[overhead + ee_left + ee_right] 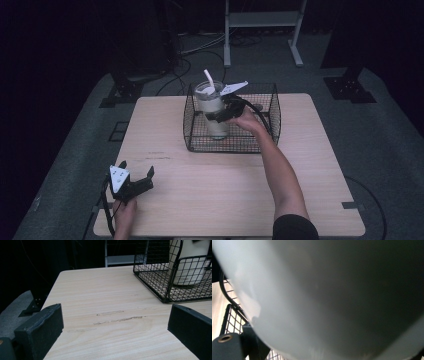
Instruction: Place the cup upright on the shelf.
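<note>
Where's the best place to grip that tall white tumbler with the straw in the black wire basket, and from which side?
Grip the tall white tumbler around its mid body, coming from its right over the black wire basket's rim, jaws straddling it. The straw rules out the top, and the mesh walls screen its lower part. The right gripper appears to be there.

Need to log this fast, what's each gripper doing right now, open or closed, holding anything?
Left gripper: open, holding nothing, low over the table.
Right gripper: closed on the white cup inside the wire basket.
</note>
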`<state>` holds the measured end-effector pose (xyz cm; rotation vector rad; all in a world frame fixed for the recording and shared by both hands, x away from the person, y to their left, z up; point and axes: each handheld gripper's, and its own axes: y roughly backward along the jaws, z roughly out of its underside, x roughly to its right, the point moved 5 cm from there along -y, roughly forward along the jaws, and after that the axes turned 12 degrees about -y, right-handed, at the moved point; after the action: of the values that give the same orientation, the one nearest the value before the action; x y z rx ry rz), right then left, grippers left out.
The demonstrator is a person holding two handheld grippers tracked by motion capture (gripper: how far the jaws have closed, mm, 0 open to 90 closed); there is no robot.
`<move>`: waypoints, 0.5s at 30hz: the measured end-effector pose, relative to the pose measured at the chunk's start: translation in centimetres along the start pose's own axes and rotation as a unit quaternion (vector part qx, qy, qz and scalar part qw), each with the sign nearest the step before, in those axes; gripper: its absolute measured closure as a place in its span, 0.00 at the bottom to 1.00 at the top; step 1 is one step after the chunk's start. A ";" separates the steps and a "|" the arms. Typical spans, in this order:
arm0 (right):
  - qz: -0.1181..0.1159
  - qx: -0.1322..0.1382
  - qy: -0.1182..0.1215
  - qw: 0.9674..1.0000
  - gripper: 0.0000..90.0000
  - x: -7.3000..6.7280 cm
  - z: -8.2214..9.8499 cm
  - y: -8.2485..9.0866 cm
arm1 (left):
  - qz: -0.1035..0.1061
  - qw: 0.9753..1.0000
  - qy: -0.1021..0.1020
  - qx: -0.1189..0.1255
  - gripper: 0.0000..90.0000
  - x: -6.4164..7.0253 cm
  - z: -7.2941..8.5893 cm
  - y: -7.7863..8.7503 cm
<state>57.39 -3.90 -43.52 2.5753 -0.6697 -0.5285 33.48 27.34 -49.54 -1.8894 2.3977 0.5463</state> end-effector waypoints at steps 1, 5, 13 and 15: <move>-0.002 -0.002 0.001 1.000 0.09 0.1 0.1 0.2 | 0.000 1.000 -0.002 -0.001 0.00 0.0 0.0 0.0; -0.006 0.006 0.004 1.000 0.09 0.2 0.5 0.7 | 0.001 1.000 -0.002 -0.001 0.00 0.0 0.0 0.0; -0.008 0.009 0.012 1.000 0.09 0.3 1.0 1.3 | 0.000 1.000 -0.003 -0.003 0.00 0.0 0.0 0.0; -0.012 0.014 0.015 1.000 0.09 0.4 1.2 1.4 | 0.000 1.000 -0.002 -0.003 0.00 0.0 0.0 0.0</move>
<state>56.67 -5.56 -43.93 2.6151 -0.6423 -0.4893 33.48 27.30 -49.58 -1.8893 2.3952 0.5589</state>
